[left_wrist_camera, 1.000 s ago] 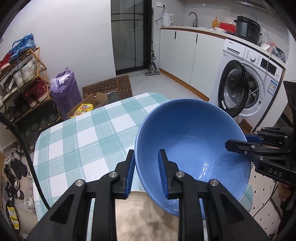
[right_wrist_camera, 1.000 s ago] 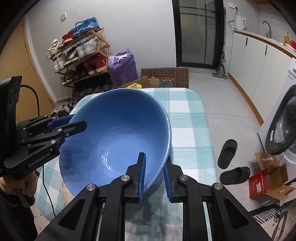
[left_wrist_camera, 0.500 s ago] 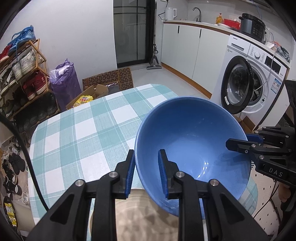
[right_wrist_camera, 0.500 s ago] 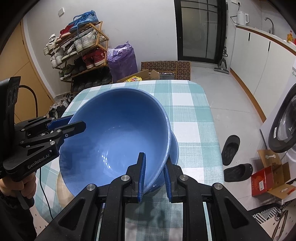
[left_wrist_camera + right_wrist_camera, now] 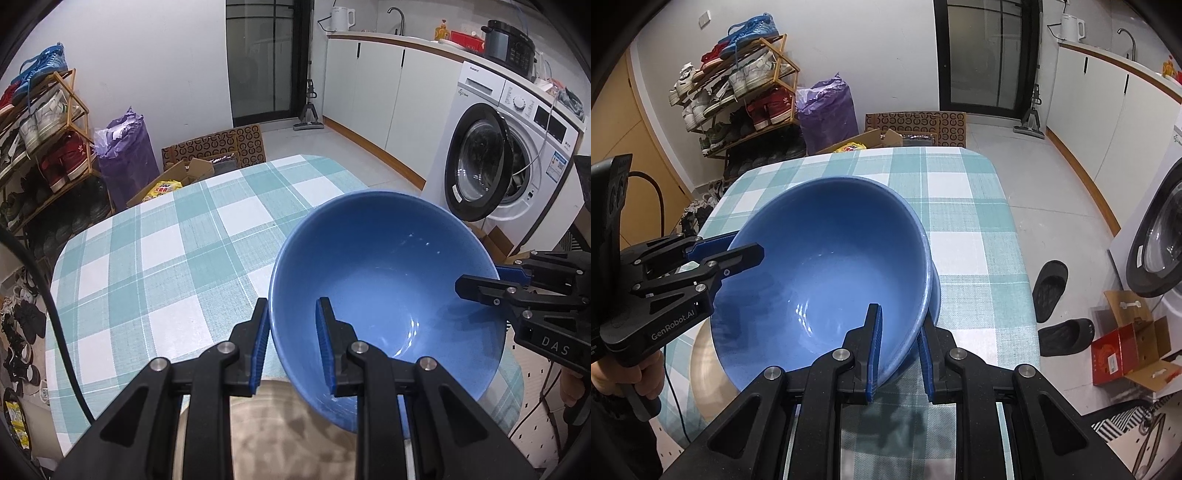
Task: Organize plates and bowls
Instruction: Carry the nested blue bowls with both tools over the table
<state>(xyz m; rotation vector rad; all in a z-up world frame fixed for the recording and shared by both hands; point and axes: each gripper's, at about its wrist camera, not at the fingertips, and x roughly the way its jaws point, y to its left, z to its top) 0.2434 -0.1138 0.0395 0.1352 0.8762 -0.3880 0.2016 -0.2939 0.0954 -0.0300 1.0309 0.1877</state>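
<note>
Left gripper (image 5: 291,343) and right gripper (image 5: 899,343) both clamped on blue bowl (image 5: 384,295) rim, frame centre, above checked table (image 5: 166,266).

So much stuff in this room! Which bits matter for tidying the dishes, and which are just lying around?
Part of the job:
- large glossy blue bowl, gripped at opposite rims by the left gripper and right gripper
- second blue bowl beneath it
- beige plate

Just lying about:
- black slippers
- wooden shoe rack
- white washing machine

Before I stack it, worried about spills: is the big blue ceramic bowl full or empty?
Empty. The big blue ceramic bowl shows only bare glazed bottom with light glints in both wrist views.
</note>
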